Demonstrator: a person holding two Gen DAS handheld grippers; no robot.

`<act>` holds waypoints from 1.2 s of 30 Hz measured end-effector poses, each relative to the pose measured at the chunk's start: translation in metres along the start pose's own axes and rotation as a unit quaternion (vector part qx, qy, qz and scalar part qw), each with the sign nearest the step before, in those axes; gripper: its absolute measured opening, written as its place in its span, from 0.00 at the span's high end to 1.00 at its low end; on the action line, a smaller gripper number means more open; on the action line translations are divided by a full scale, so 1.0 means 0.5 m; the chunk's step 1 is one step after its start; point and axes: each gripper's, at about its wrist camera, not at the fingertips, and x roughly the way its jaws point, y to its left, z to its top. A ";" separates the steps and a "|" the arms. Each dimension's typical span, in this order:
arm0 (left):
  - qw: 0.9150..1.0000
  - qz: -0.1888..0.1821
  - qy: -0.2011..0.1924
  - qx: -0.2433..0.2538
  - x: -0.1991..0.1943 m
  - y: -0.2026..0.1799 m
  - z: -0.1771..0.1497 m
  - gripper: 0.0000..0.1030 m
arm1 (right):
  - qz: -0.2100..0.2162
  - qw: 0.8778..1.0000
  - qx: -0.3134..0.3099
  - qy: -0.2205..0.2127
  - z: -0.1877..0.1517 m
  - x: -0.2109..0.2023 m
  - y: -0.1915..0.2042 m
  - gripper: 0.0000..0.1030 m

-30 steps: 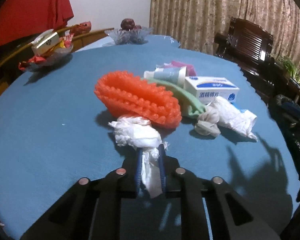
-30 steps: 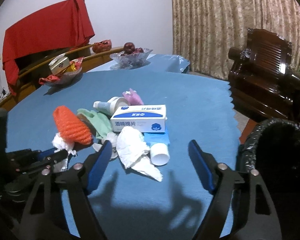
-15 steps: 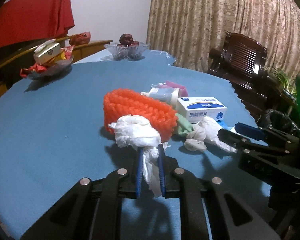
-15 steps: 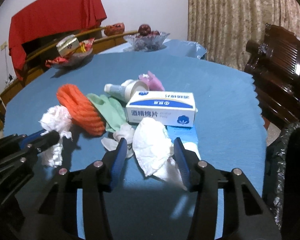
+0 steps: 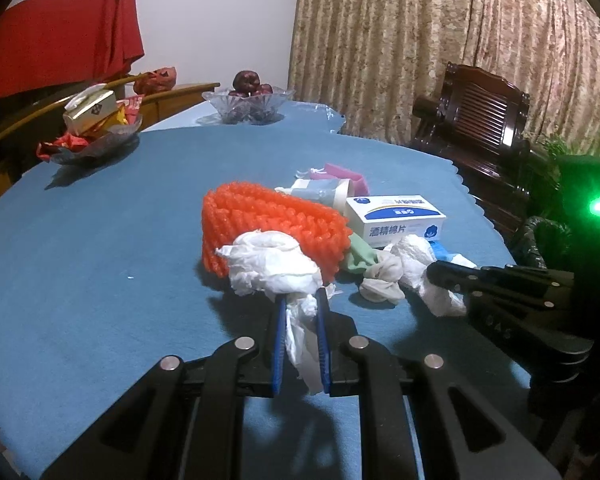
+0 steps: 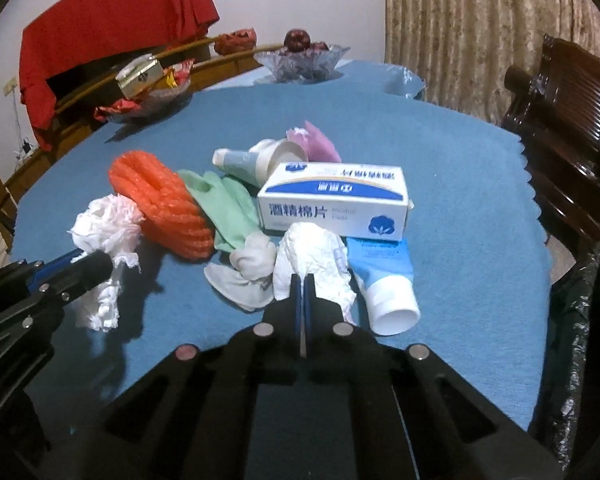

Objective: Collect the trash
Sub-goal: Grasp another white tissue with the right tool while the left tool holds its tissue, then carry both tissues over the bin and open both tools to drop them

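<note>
A: How much trash do you see?

B: Three white tissue wads. Your left gripper (image 5: 301, 300) has its jaws clamped on one tissue wad (image 5: 272, 266); your right gripper (image 6: 302, 280) jaws, just closing, pinch a second wad (image 6: 314, 258); a third (image 6: 252, 264) lies between.

A: And the rest?

B: One orange foam net (image 6: 162, 204), one white box (image 6: 334, 202), two glass bowls, on your blue table (image 5: 100, 216), curtains behind.

A crumpled white tissue (image 5: 274, 266) was held pinched between the blue pads of the left gripper (image 5: 300, 304), its tail hanging between them. Just behind it lay an orange foam net (image 5: 268, 220) on the blue tablecloth (image 5: 100, 260). The right gripper (image 5: 444, 272) was seen touching a second white wad (image 5: 420, 264), a white box (image 5: 396, 216) just beyond.
</note>
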 end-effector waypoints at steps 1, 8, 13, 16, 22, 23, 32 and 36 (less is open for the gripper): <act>1.000 -0.001 -0.002 0.001 -0.003 -0.001 0.001 0.86 | 0.002 1.000 0.003 -0.004 0.000 -0.008 -0.002 0.99; 1.000 -0.012 -0.016 0.012 -0.037 -0.025 0.008 0.86 | 0.011 0.999 0.008 -0.034 0.008 -0.075 -0.009 0.99; 0.999 -0.029 -0.027 0.023 -0.062 -0.052 0.018 0.86 | 0.010 0.999 0.014 -0.052 0.009 -0.124 -0.022 0.99; 0.998 -0.039 -0.032 0.027 -0.074 -0.068 0.024 0.86 | 0.008 0.998 0.016 -0.064 0.011 -0.155 -0.029 0.99; 0.997 -0.057 -0.036 0.035 -0.091 -0.101 0.031 0.86 | 0.004 0.996 0.019 -0.087 0.012 -0.209 -0.043 0.99; 0.997 -0.059 -0.036 0.036 -0.092 -0.106 0.032 0.86 | 0.002 0.996 0.020 -0.090 0.011 -0.215 -0.047 0.99; 0.994 -0.089 -0.042 0.056 -0.094 -0.175 0.055 0.86 | -0.026 0.992 0.039 -0.115 0.004 -0.279 -0.103 0.99; 0.990 -0.109 -0.049 0.071 -0.091 -0.222 0.068 0.86 | -0.047 0.990 0.050 -0.125 -0.007 -0.308 -0.138 0.99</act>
